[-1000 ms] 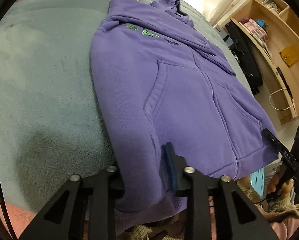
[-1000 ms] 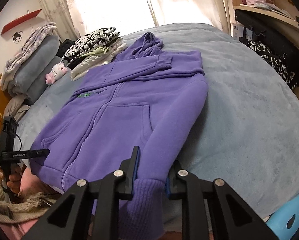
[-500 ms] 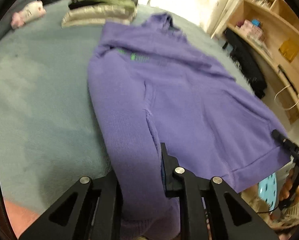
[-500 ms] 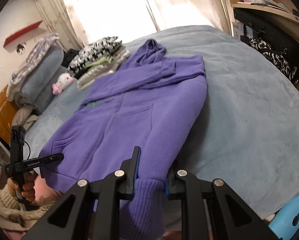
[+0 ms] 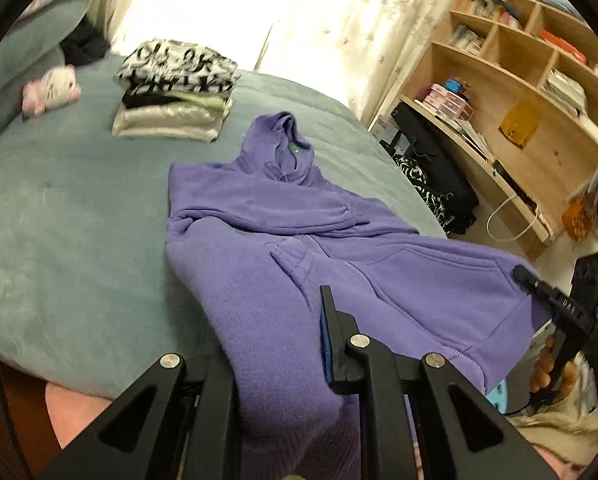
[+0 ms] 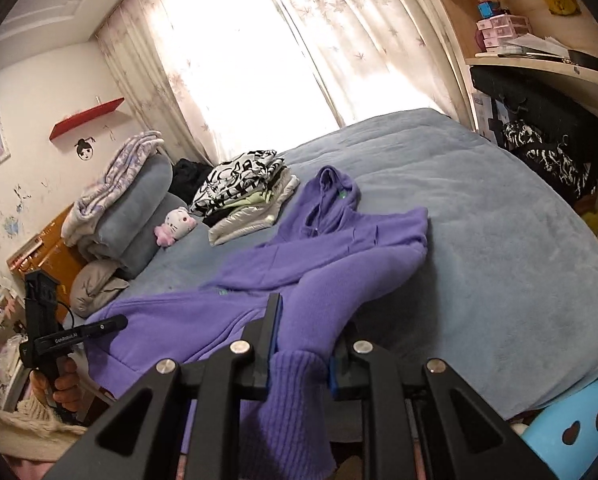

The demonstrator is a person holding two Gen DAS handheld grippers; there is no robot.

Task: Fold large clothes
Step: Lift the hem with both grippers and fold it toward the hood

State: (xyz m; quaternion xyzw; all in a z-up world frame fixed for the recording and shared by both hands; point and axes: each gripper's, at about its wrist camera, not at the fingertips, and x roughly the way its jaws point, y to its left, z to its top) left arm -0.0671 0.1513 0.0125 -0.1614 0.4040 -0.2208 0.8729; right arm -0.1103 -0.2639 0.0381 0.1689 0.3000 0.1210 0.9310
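Note:
A purple zip hoodie (image 5: 259, 208) lies front up on the blue-grey bed (image 5: 67, 208), hood toward the window and sleeves folded across the chest. My left gripper (image 5: 279, 340) is shut on its ribbed bottom corner, and the fabric hides the left finger. My right gripper (image 6: 305, 344) is shut on the other ribbed bottom corner of the hoodie (image 6: 331, 256). The lower half of the garment hangs raised between the two grippers, off the bed. The right gripper (image 5: 551, 300) also shows at the right edge of the left wrist view. The left gripper (image 6: 79, 332) shows at the left of the right wrist view.
A stack of folded clothes (image 5: 175, 92) and a pink-white plush toy (image 5: 51, 88) sit at the far end of the bed. Rolled blankets (image 6: 131, 216) lie by the headboard. Wooden shelves (image 5: 511, 92) and a black bag (image 5: 431, 168) stand beside the bed. A blue stool (image 6: 579, 428) is near my right gripper.
Both grippers have risen and tilted up, lifting the hoodie's bottom edge off the bed. The left gripper's jaws, apart a second ago, have closed on the hem corner.

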